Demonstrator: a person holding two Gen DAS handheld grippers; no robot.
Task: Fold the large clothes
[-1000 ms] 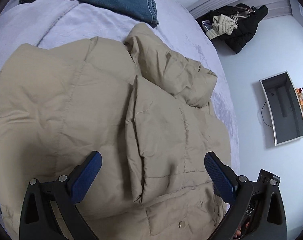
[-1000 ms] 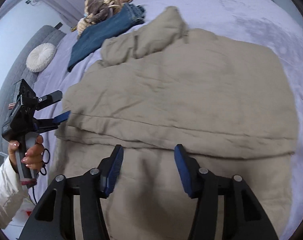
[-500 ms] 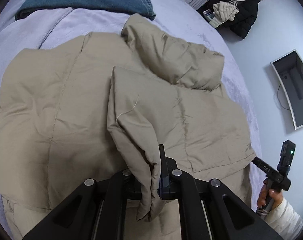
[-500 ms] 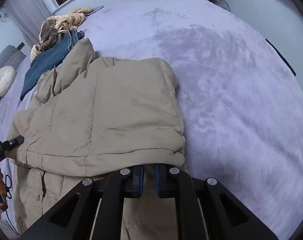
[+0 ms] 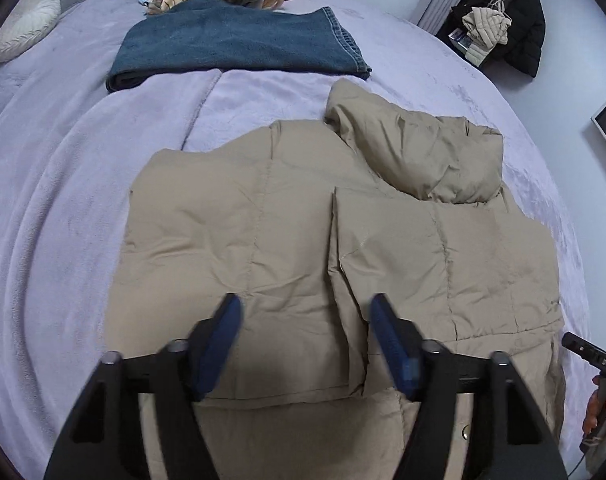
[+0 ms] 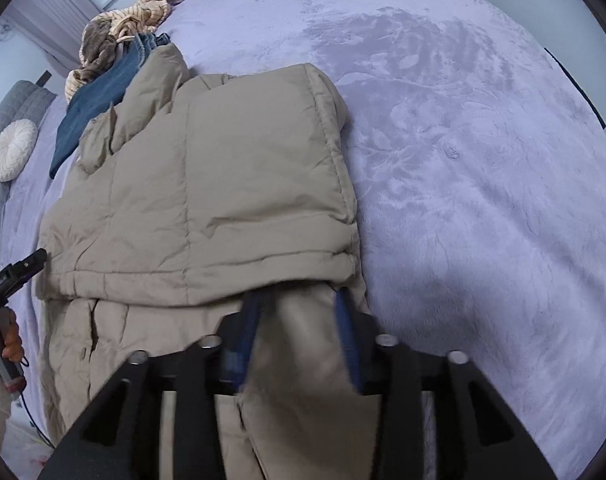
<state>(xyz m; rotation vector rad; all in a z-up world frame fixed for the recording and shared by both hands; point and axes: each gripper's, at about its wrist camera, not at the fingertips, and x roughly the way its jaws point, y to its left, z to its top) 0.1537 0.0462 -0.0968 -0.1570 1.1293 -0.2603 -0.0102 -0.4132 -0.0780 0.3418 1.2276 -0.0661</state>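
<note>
So my left claw [image 5: 305, 344] is opening up now, nothing pinched between its blue pads. Half a second back it was clamped on the folded edge of the tan jacket [image 5: 303, 232]; that flap now lies flat on top of the jacket. My right claw [image 6: 299, 336] is spreading too, after being nearly closed a moment ago, and the jacket fabric sits loose between its fingers. The jacket is spread on the purple bed [image 6: 463, 160], both sides folded inward, hood [image 5: 419, 152] up by the folded jeans [image 5: 239, 48].
</note>
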